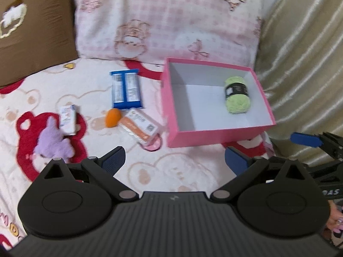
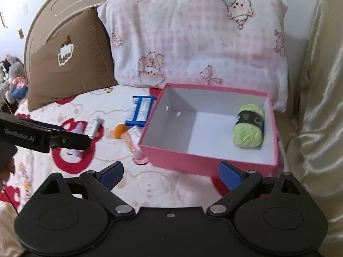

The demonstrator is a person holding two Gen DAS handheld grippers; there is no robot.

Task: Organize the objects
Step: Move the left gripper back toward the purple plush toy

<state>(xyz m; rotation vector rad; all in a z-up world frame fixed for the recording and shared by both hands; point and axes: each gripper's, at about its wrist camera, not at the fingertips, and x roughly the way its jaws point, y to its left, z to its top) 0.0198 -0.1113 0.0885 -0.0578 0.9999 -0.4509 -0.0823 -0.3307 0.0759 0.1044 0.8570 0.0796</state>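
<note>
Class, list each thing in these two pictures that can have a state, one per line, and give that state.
pink box: open, no lid on it
green yarn ball: inside box
blue packet: flat on bedspread, outside box
purple plush: lying on bedspread
left gripper: open, empty
right gripper: open, empty

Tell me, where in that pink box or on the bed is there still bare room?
Most of the box floor is bare, from its left wall to the yarn at the right. The blanket in front of the box is also free. Left of the box it is crowded: blue packet, orange ball, tube pack, carton, purple plush.
</note>
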